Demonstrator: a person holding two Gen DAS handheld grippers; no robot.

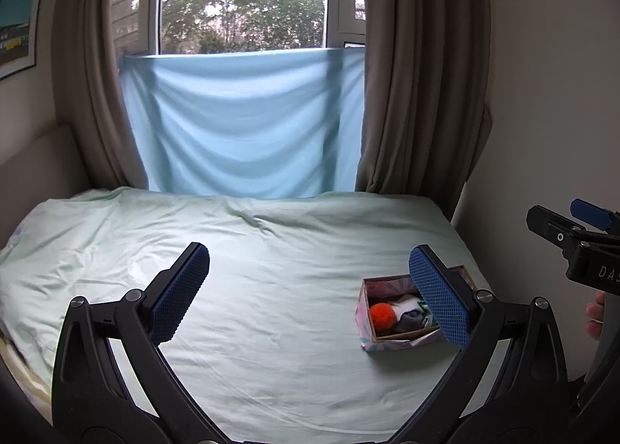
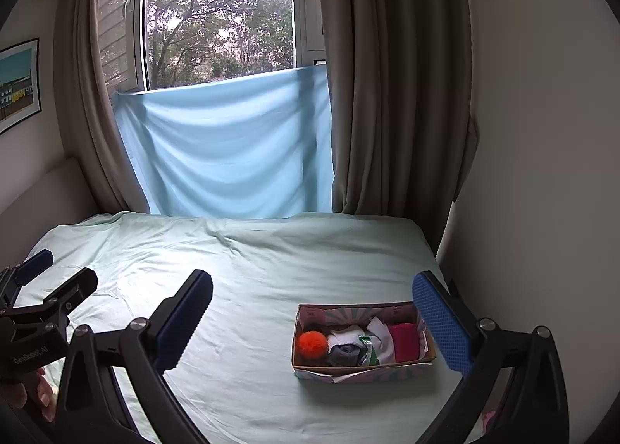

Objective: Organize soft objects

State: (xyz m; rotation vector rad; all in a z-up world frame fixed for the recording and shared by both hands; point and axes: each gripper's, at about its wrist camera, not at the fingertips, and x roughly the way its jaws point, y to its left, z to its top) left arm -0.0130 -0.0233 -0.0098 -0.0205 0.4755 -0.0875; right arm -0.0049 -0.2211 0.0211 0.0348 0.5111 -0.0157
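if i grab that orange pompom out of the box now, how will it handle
The orange pompom looks fluffy, so it would probably squash between the pads and weigh very little. Being round, it may roll on the sheet if dropped. It sits at the box's left end beside grey fabric, which could snag.

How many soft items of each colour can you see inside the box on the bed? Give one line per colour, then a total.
In the box, as far as the right wrist view shows:
Orange: 1, pompom
Grey: 1, cloth
White: 2, cloths
Pink-red: 1, cloth
Total: 5
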